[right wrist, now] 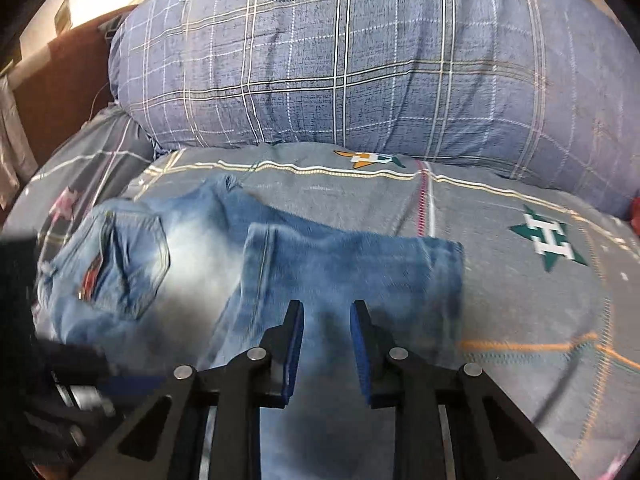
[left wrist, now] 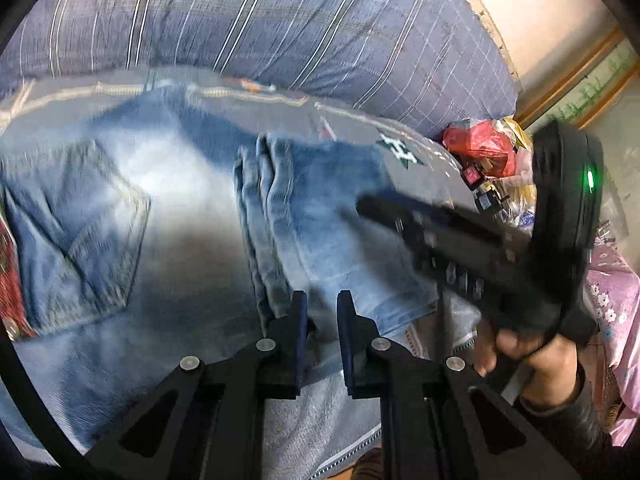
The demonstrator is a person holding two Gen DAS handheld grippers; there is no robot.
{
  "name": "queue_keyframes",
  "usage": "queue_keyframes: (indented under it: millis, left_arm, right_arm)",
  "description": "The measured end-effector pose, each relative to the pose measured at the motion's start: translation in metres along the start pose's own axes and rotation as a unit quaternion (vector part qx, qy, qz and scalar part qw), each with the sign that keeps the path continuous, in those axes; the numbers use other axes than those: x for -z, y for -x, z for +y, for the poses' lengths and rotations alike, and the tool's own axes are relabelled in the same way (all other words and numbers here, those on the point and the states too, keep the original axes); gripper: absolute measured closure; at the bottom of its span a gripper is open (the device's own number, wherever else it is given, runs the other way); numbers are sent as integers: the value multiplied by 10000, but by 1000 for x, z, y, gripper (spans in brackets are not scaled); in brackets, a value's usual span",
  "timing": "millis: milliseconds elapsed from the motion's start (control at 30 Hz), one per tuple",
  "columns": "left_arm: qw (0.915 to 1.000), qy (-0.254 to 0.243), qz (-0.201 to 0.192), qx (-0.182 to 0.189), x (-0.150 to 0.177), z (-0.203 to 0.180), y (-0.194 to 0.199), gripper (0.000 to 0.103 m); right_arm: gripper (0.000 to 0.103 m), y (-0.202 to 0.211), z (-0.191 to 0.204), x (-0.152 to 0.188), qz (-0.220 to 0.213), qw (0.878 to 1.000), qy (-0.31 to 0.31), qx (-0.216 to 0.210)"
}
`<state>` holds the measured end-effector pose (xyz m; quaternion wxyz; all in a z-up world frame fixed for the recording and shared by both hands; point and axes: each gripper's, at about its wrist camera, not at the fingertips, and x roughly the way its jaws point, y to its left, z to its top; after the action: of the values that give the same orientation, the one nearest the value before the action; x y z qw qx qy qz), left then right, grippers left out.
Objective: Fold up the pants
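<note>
Pants (right wrist: pixel 280 264) lie partly folded on the bed (right wrist: pixel 520 300), plaid pillow (right wrist: pixel 360 72) behind. Left gripper (left wrist: pixel 322 300) jaws narrowly apart, right gripper (right wrist: pixel 327 308) jaws wider; both seemingly empty above denim, though blurred. Red bag (left wrist: pixel 480 144) at bedside.

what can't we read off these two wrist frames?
- Faded blue denim jeans: both views motion-blurred; the near part is cut off by the frame bottom and hidden behind the jaws, so layer count is unclear.
- Red patch at the jeans' back pocket: too blurred to identify.
- Right gripper, left wrist view: blurred, jaw gap unreadable there.
- Red plastic bag clutter: small, partly hidden by that gripper's black body.
</note>
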<state>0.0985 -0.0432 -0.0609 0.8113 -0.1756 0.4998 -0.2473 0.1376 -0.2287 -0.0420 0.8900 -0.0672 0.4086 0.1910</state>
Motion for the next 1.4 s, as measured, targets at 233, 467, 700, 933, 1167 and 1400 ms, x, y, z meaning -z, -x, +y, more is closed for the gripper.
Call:
queue_keyframes:
  millis: [233, 467, 700, 933, 1167, 1400]
  left_arm:
    - [9982, -459, 5, -390, -14, -23, -13, 88]
    - [9905, -828, 368, -1033, -1, -30, -42, 87]
    - [9883, -1000, 329, -1108, 7, -29, -41, 85]
    - [9879, -1000, 94, -1185, 1, -25, -2, 86]
    - [9816, -895, -80, -1687, 1, 11, 46, 86]
    - [9800, -413, -32, -1944, 19, 59, 59, 86]
  right_arm:
    - [74, 26, -7, 20, -82, 9997, -127, 205]
    - [68, 36, -11, 37, -48, 9994, -287, 190]
    - [67, 5, -13, 61, 339, 9986, -350, 224]
    - [56, 19, -8, 59, 230, 9990, -346, 170]
    - [46, 33, 23, 52, -14, 9999, -136, -61]
    - [46, 21, 71, 45, 30, 9979, 259, -592]
